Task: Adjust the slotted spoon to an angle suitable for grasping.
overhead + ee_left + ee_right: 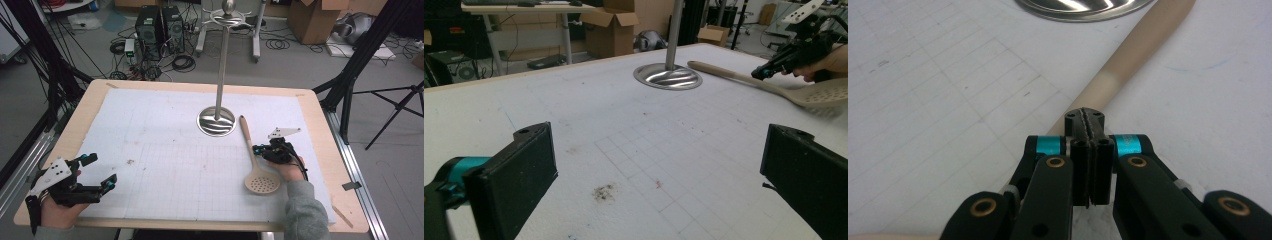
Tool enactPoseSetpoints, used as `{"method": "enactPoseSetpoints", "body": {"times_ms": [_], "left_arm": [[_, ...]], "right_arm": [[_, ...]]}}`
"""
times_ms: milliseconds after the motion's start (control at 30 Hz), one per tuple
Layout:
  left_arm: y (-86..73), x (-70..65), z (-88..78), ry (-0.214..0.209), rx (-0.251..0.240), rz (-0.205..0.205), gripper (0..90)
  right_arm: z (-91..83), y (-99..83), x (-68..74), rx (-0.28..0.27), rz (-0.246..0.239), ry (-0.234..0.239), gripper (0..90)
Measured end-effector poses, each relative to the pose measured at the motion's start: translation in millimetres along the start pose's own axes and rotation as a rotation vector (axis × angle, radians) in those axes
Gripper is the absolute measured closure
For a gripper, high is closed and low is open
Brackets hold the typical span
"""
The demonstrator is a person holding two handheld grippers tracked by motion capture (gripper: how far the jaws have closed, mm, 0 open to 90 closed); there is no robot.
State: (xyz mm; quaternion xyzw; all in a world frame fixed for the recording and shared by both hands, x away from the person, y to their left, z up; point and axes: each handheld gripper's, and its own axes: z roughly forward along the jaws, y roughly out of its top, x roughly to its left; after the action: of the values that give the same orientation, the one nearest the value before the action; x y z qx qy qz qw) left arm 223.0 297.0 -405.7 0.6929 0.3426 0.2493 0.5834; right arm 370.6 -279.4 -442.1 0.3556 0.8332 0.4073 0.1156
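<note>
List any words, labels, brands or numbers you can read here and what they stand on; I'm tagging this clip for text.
None can be read.
The slotted spoon, the metal stand, the gridded mat and both grippers, left and right, bear no print.
The cardboard boxes and computer towers behind are too small and blurred to show any.

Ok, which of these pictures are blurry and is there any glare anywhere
Right gripper view: shut jaws sharp, the slotted spoon's handle and the stand base soft, with bright streaks on the metal. Left gripper view: near jaws soft, spoon head smeared, base glinting. High view: evenly lit, slightly soft, mild sheen on the base.
</note>
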Motion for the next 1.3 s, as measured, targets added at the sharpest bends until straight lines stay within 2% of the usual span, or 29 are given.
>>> {"method": "enactPoseSetpoints", "body": {"times_ms": [300, 367, 433, 533, 633, 667, 700, 767, 867, 1133, 1300], "left_arm": [[-0.6, 0.3, 0.3, 0.001, 0.001, -0.004, 1.8], [-0.5, 0.2, 0.4, 0.0, 0.0, -0.004, 1.8], [-0.3, 0.2, 0.7, -0.001, 0.0, -0.002, 1.8], [-0.4, -0.1, 1.9, -0.001, 0.003, -0.001, 1.8], [-0.8, -1.4, 3.7, -0.006, 0.008, 0.002, 1.8], [-0.8, -1.8, 4.3, -0.008, 0.01, 0.004, 1.8], [-0.9, -2.1, 4.8, -0.009, 0.011, 0.005, 1.8], [-1.0, -2.0, 5.9, -0.01, 0.012, 0.004, 1.8], [-1.6, -1.1, 6.8, -0.011, 0.014, 0.002, 1.8], [-2.4, 0.1, 7.7, -0.012, 0.015, -0.001, 1.8], [-2.4, -0.3, 7.4, -0.011, 0.014, -0.001, 1.8]], "right_arm": [[-0.4, -0.4, 5.5, 0.025, -0.041, 0.012, 90.0], [-5.8, 0.7, 5.5, -0.007, -0.028, -0.006, 90.0], [-9.2, 1.6, 5.6, -0.027, -0.019, -0.003, 90.0], [-16.4, 3.3, 10.5, -0.052, -0.041, 0.032, 90.0], [-16.3, 3.4, 18.5, -0.016, -0.081, 0.065, 90.0], [-13.9, 4.0, 24.3, 0.0, -0.115, 0.092, 90.0], [-13.9, 4.0, 24.3, 0.0, -0.115, 0.092, 90.0], [-10.9, 4.9, 29.9, 0.019, -0.152, 0.113, 90.0], [-5.9, 3.4, 34.5, 0.075, -0.19, 0.107, 90.0], [-8.8, -0.1, 35.7, 0.092, -0.184, 0.123, 90.0], [-11.9, -4.8, 34.4, 0.082, -0.177, 0.136, 90.0]]}}
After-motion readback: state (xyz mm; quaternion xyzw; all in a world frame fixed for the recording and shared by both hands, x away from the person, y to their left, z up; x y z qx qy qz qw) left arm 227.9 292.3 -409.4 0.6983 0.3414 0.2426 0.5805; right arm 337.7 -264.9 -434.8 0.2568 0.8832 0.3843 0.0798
